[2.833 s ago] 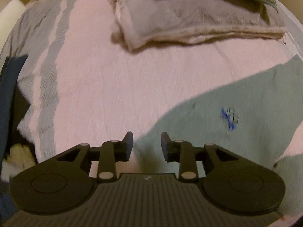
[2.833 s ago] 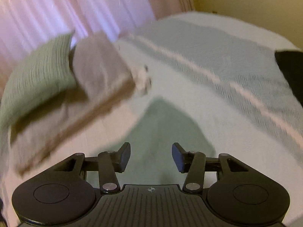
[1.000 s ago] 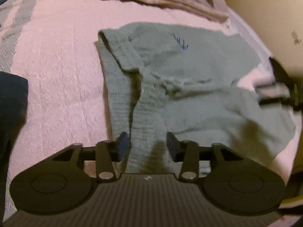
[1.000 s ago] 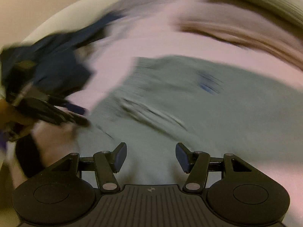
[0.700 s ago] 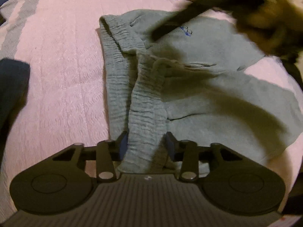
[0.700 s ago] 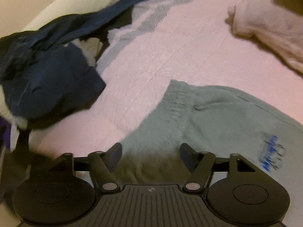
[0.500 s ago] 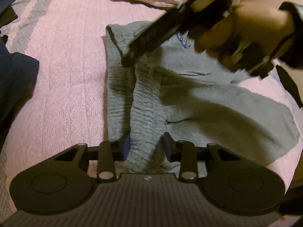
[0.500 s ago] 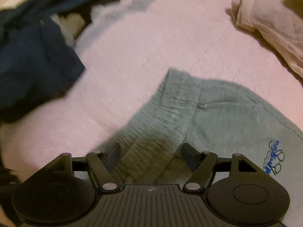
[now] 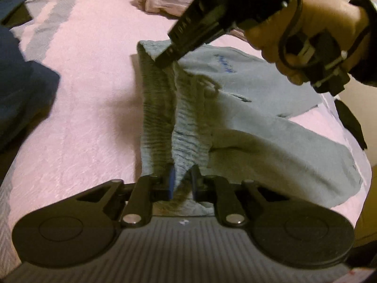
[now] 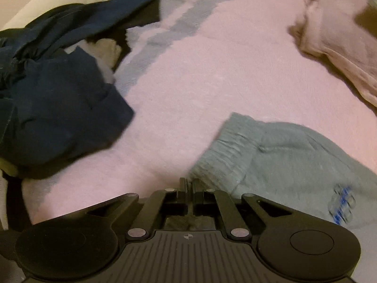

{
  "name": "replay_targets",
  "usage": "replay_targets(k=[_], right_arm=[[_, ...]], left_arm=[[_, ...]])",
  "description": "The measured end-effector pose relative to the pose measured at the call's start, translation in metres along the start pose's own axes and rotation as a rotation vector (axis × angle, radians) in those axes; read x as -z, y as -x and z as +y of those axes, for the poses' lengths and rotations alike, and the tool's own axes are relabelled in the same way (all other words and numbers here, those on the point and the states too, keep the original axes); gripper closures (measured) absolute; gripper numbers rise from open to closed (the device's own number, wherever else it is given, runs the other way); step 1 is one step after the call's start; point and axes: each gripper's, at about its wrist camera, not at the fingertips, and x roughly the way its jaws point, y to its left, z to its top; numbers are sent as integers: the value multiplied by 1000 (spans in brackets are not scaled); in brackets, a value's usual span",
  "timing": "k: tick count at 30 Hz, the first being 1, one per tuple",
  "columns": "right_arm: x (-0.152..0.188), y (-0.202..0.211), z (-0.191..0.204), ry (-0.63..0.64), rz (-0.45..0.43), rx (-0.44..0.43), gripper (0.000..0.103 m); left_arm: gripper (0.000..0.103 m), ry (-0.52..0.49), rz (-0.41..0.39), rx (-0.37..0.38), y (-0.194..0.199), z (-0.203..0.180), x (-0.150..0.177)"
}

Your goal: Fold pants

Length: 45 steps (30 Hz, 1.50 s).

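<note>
A bed point(image 9: 77, 122) under a pink quilted cover fills both views, and grey-green pants point(image 9: 235, 127) lie on it. Nearest in the left wrist view, the left tongs point(image 9: 182, 179) have just been closing and now stand almost together, pinching a raised ridge of the ribbed waistband point(image 9: 188, 118) at its near end. Farther along the same band, the right tongs point(image 9: 165, 57) come down from the upper right, held in a person's hand point(image 9: 313, 30); their tips meet the waistband near its far corner. In the right wrist view those tongs point(image 10: 187, 184) have just snapped together with the pads almost touching, the band's edge right at the tips; whether cloth is caught between them I cannot tell.

A second ago the left tongs stood wide around the band, and the right tongs were off at the right edge, away from the waistband.

The waistband runs near to far in the left view, and the legs stretch off to the right, the near one crumpled. Dark blue clothes point(image 10: 59, 103) lie at the left, a beige folded cloth point(image 10: 341, 54) at the far right.
</note>
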Motion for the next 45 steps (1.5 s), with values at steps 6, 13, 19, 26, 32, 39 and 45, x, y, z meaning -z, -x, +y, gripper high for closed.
replay_targets(k=[6, 13, 19, 26, 32, 39, 45], right_arm=[[8, -47, -2, 16, 44, 31, 103], [35, -13, -24, 0, -59, -68, 58], [137, 71, -77, -220, -165, -41, 54], [318, 167, -147, -538, -162, 201, 54], [452, 252, -213, -818, -160, 430, 53], [571, 333, -306, -987, -200, 566, 51], [635, 346, -395, -1002, -195, 531, 51]], left_arm=[[93, 107, 16, -6, -24, 25, 11], [84, 146, 59, -6, -43, 34, 7], [79, 125, 77, -67, -27, 25, 3], [82, 34, 97, -134, 4, -11, -8], [80, -67, 110, -108, 5, -77, -21], [72, -202, 140, -20, -41, -206, -33], [62, -268, 157, -23, -88, -329, -25]])
